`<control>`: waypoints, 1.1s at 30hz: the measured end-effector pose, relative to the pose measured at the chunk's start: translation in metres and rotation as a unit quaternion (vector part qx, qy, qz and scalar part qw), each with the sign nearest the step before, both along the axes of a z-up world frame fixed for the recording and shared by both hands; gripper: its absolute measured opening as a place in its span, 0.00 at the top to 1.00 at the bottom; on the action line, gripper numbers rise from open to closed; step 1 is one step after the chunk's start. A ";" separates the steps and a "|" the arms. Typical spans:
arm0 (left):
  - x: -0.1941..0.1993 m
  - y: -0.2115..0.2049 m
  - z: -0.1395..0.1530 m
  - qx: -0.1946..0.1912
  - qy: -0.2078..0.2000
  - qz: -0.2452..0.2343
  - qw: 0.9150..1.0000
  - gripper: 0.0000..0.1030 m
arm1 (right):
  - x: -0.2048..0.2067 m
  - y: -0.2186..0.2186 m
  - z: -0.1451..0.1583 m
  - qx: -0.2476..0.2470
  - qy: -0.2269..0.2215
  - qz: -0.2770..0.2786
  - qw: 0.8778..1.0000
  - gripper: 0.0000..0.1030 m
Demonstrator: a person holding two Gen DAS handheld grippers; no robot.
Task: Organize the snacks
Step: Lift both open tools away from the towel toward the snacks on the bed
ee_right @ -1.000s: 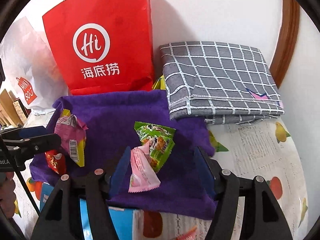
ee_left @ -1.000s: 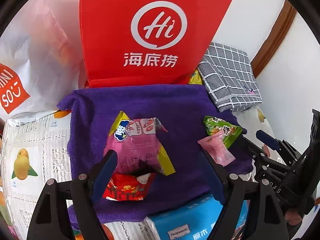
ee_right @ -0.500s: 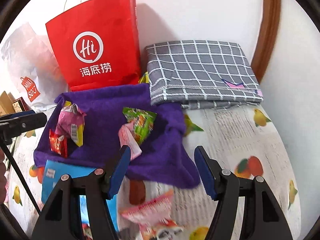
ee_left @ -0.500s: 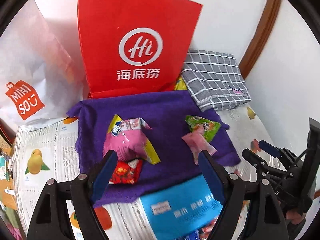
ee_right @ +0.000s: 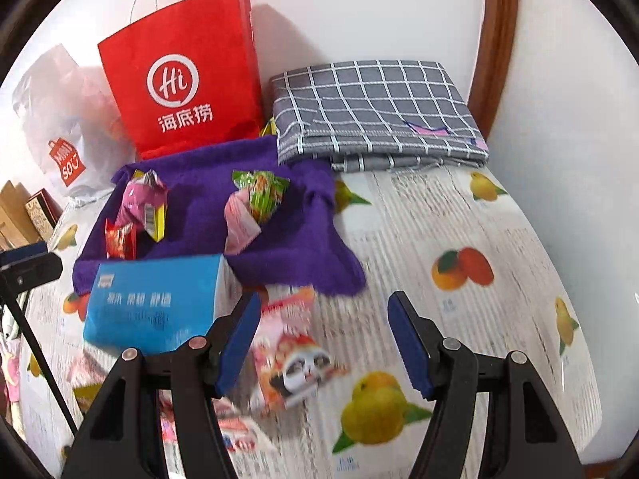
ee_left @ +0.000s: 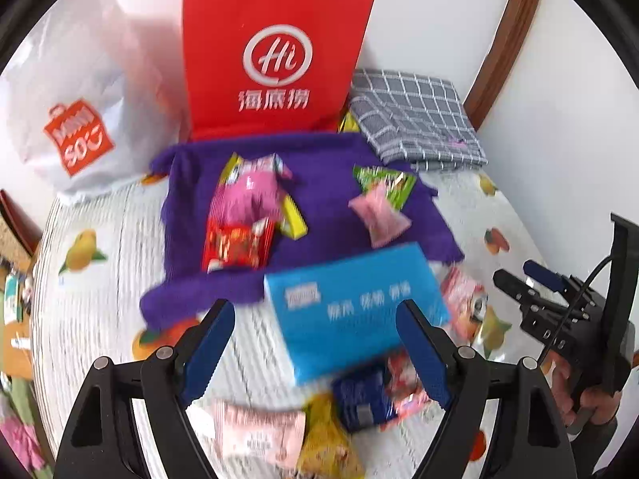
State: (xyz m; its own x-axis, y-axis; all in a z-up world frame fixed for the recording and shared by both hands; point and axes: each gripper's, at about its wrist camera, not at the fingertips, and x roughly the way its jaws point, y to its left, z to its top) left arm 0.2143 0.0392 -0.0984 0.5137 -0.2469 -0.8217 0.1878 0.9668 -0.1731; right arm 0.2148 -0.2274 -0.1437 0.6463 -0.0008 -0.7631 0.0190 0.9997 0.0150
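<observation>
Left wrist view first: the left gripper (ee_left: 315,333) hangs with its jaws spread wide and nothing between the pads, released over the fruit-print tablecloth (ee_left: 92,299). Just ahead of the fingertips lies a blue box (ee_left: 351,311), tilted, its far edge on the hem of the purple towel (ee_left: 319,183). On that towel sit the sorted snacks: a pink packet (ee_left: 251,191) with a red packet (ee_left: 237,245) touching its near end on the left, and a green packet (ee_left: 385,181) with a small pink candy (ee_left: 379,219) overlapping it on the right. Loose snacks crowd under the gripper: a pale pink packet (ee_left: 259,431), a yellow one (ee_left: 327,443), a dark blue one (ee_left: 361,399). Behind the towel a red paper bag (ee_left: 275,60) stands upright against the wall, a white plastic bag (ee_left: 76,115) to its left, a folded grey checked cloth (ee_left: 415,119) to its right. The right gripper (ee_left: 531,279) shows at the right edge, a hand (ee_left: 591,403) around its grip.

Right wrist view: the right gripper (ee_right: 323,331) is also wide open and empty. A panda-print packet (ee_right: 295,359) lies just inside its left finger (ee_right: 235,339), blurred. The blue box (ee_right: 155,303) sits left of that finger. To the right the tablecloth (ee_right: 479,319) is open room as far as the wall, with a wooden frame (ee_right: 495,40) in the corner. The towel's near corner (ee_right: 347,275) droops towards the gripper.
</observation>
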 end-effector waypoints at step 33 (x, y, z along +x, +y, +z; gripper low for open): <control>-0.055 0.081 -0.053 -0.018 0.049 0.097 0.994 0.20 | 0.010 0.020 -0.070 -0.017 0.052 0.057 0.997 0.37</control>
State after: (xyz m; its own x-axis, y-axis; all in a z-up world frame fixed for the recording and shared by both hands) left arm 0.1589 0.1202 -0.1514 0.4730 -0.1814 -0.8622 -0.0203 0.9761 -0.2165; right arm 0.2252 -0.2070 -0.2139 0.5616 0.0413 -0.8263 -0.0955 0.9953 -0.0151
